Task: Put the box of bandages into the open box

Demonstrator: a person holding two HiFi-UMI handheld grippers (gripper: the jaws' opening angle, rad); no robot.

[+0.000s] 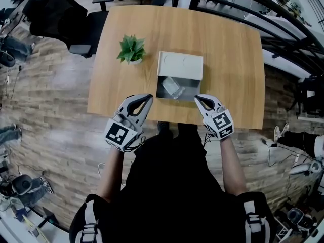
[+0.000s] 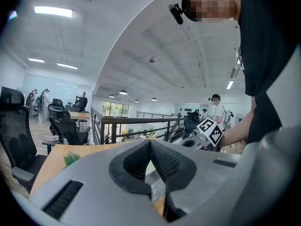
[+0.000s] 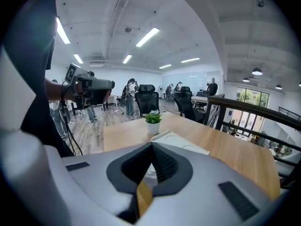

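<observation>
The open grey box (image 1: 180,66) lies near the table's front edge with its lid folded back. Inside its tray (image 1: 163,90) rests a small pale box of bandages (image 1: 172,88), lying tilted. My left gripper (image 1: 148,97) hovers just left of the tray at the table's front edge, shut with nothing in it. My right gripper (image 1: 197,98) is just right of the tray, also shut and empty. In the left gripper view the jaws (image 2: 150,141) meet at the tip. The right gripper view shows the jaws (image 3: 152,145) closed, with the box lid (image 3: 181,142) beyond.
A small potted plant (image 1: 131,48) stands on the wooden table (image 1: 228,49) left of the box. A black office chair (image 1: 76,19) sits at the table's far left corner. A dark railing (image 1: 283,29) runs along the right.
</observation>
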